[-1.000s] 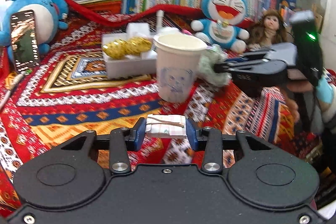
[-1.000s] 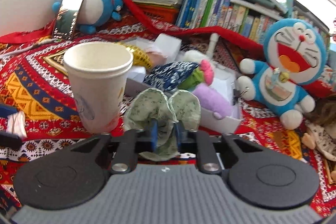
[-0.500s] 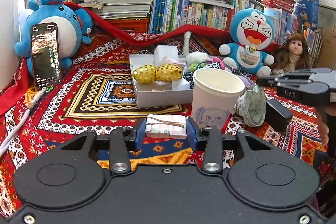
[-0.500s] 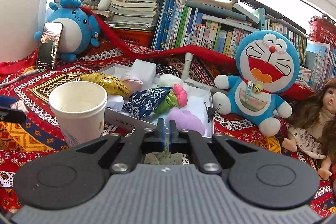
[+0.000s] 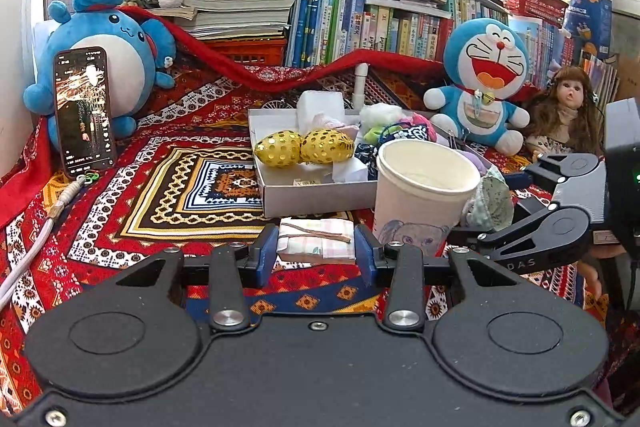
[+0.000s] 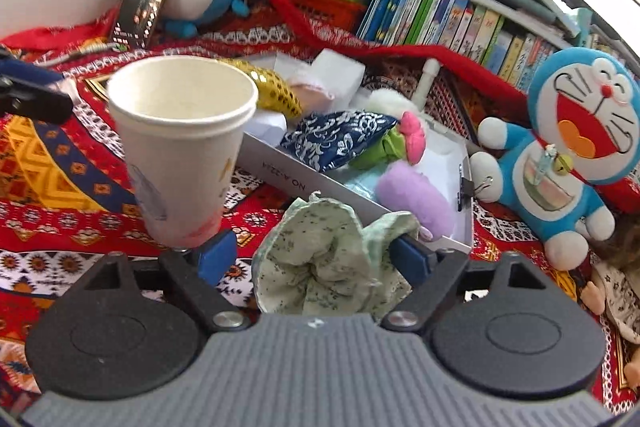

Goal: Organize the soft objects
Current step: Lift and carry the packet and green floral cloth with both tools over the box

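My left gripper (image 5: 316, 253) is shut on a folded pale checked cloth bundle (image 5: 316, 241) tied with a band, held above the patterned cloth. My right gripper (image 6: 316, 255) stands open, its jaws wide apart, with a green floral cloth pouch (image 6: 324, 263) loose between them; the pouch also shows in the left wrist view (image 5: 494, 201). A white paper cup (image 6: 180, 147) stands upright just left of the pouch. A white box (image 6: 280, 171) behind holds a gold pouch (image 5: 304, 147), a blue patterned pouch (image 6: 340, 135), and a purple soft piece (image 6: 412, 193).
A Doraemon plush (image 6: 568, 155) and a doll (image 5: 568, 107) sit at the right. A blue round plush (image 5: 104, 67) with a phone (image 5: 84, 111) leaning on it stands at the left. Books (image 5: 360, 23) line the back. A cable (image 5: 36, 239) lies at the left.
My right gripper has opened from shut on the green pouch, and its view has dropped closer to the cup. My left gripper still holds its bundle.
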